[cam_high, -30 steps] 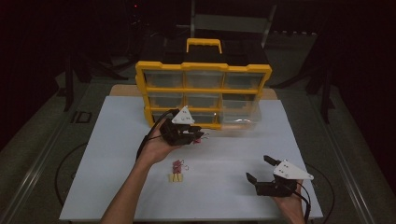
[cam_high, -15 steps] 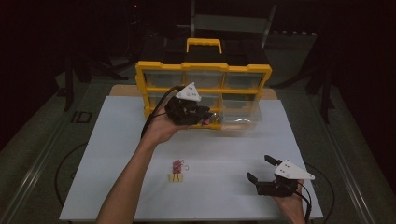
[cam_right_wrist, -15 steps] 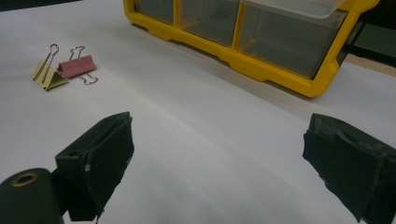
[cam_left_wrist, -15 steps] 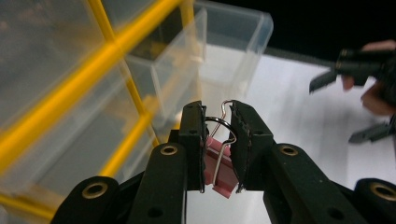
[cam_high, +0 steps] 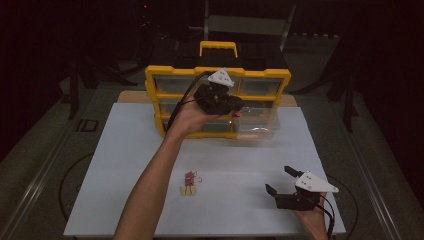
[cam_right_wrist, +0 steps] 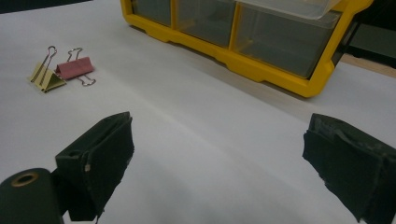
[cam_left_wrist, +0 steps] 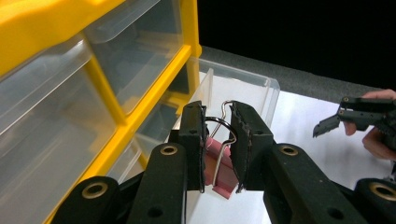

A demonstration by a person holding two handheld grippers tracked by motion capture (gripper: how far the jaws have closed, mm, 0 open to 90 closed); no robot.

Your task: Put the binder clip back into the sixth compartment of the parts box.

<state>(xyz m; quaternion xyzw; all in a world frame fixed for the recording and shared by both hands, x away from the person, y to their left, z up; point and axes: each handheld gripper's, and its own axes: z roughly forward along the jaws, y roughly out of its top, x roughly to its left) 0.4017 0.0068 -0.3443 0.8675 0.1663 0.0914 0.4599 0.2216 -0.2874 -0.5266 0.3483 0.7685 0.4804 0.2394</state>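
Observation:
My left gripper [cam_high: 236,107] is raised in front of the yellow drawer organizer [cam_high: 175,75], shut on a pink binder clip [cam_left_wrist: 218,163]. In the left gripper view the pads [cam_left_wrist: 194,135] squeeze the clip's body, its wire handles sticking up between them. The clip hangs beside a clear drawer [cam_left_wrist: 243,88] pulled out of the organizer's bottom row [cam_high: 257,125]. My right gripper [cam_high: 278,179] rests low at the table's front right, jaws wide open with nothing between them [cam_right_wrist: 219,140].
A pink binder clip [cam_high: 190,177] and a yellow one [cam_high: 188,190] lie together on the white table top [cam_high: 125,150], front centre; they lie far left in the right gripper view [cam_right_wrist: 74,67]. The organizer [cam_right_wrist: 261,60] has a handle on top [cam_high: 218,47].
The left hand has risen and moved away from me to the right, carrying the pink clip up to the organizer's open drawer. The right gripper has stayed put.

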